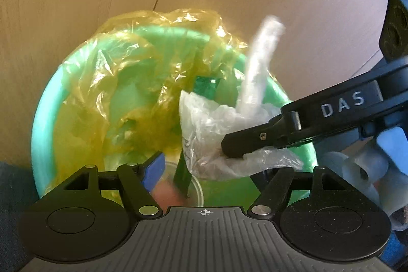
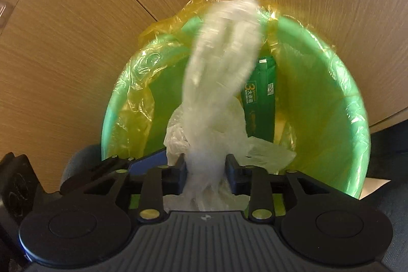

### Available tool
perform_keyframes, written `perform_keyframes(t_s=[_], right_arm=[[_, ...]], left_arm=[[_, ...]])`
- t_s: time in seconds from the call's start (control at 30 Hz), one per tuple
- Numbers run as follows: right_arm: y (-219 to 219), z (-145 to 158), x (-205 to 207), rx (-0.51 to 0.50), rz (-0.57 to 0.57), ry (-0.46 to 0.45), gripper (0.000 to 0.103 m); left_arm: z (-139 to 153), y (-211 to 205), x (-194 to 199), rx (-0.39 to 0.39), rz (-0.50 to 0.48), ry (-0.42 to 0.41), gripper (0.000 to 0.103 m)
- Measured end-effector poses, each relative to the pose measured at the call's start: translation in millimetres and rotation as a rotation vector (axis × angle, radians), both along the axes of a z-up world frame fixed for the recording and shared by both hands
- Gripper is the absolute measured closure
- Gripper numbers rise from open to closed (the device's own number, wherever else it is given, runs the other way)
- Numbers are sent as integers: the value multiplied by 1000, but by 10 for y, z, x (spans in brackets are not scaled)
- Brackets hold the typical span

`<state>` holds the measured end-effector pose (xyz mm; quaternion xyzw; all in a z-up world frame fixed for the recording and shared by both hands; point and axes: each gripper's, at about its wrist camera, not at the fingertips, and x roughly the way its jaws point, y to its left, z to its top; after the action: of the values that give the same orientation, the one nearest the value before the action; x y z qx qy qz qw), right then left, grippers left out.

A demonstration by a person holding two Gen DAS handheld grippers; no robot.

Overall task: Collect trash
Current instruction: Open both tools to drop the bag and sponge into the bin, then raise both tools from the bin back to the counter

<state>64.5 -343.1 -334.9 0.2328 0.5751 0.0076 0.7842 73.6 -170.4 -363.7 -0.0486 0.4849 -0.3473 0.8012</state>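
Hanging over a green bin lined with yellow film, the right gripper has a clear plastic bag between its jaws, pads just apart from it. Left gripper jaws spread wide, empty.

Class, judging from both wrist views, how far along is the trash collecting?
Done: a green carton already lies in the lined green bin. In hand: the clear plastic bag hangs between the right hand-held gripper fingers over the bin's mouth. Left: letting it fall in; the yellow liner is bunched on one side.
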Motion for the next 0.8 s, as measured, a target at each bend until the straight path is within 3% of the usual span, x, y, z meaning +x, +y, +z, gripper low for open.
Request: perform_keyframes(t_s=[0.07, 0.1, 0.37, 0.6, 0.7, 0.8], right_arm=[[-46, -11, 3, 12, -17, 4, 44], [-70, -21, -1, 21, -33, 7, 42], [-242, -59, -48, 45, -137, 13, 42], [-324, -1, -88, -12, -151, -9, 41], [-299, 58, -88, -70, -152, -43, 41], [-241, 426, -209, -128, -128, -164, 41]], left_arm=[[-18, 5, 13, 12, 7, 19, 27], [-32, 0, 18, 20, 13, 28, 27], [-45, 19, 40, 33, 34, 92, 28], [-4, 0, -16, 51, 9, 73, 28], [166, 5, -63, 72, -20, 33, 28], [566, 59, -141, 85, -15, -54, 29]])
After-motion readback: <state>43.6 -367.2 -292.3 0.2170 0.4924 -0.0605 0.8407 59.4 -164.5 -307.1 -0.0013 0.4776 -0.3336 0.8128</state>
